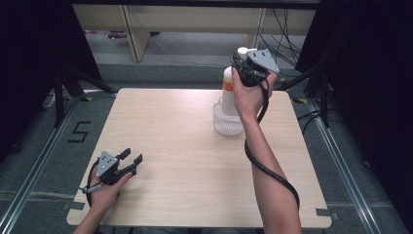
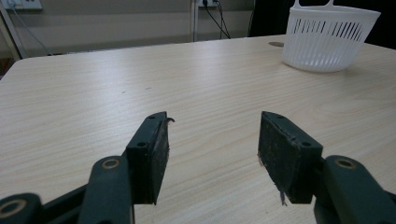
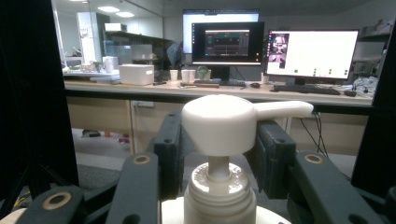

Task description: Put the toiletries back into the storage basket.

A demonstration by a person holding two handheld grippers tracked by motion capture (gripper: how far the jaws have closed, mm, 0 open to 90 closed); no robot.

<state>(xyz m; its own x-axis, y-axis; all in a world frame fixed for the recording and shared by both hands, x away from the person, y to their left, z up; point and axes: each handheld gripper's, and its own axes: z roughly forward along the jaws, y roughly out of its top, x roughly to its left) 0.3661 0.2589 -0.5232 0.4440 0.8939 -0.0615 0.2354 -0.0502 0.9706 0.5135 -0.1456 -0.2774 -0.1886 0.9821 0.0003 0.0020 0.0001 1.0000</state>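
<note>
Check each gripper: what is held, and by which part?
Right gripper clamps the white pump bottle at its neck, below the pump head. Left gripper is open, holding nothing.

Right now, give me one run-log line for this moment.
right gripper: shut on pump bottle, held above basket | left gripper: open, empty, low over table

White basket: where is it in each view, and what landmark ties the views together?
High view: white basket right of centre on the far half of the table, under the pump bottle held in the right tool.
Left gripper view: top right corner.
Right gripper view: not in it.
Shared landmark: the pump bottle's head.
</note>
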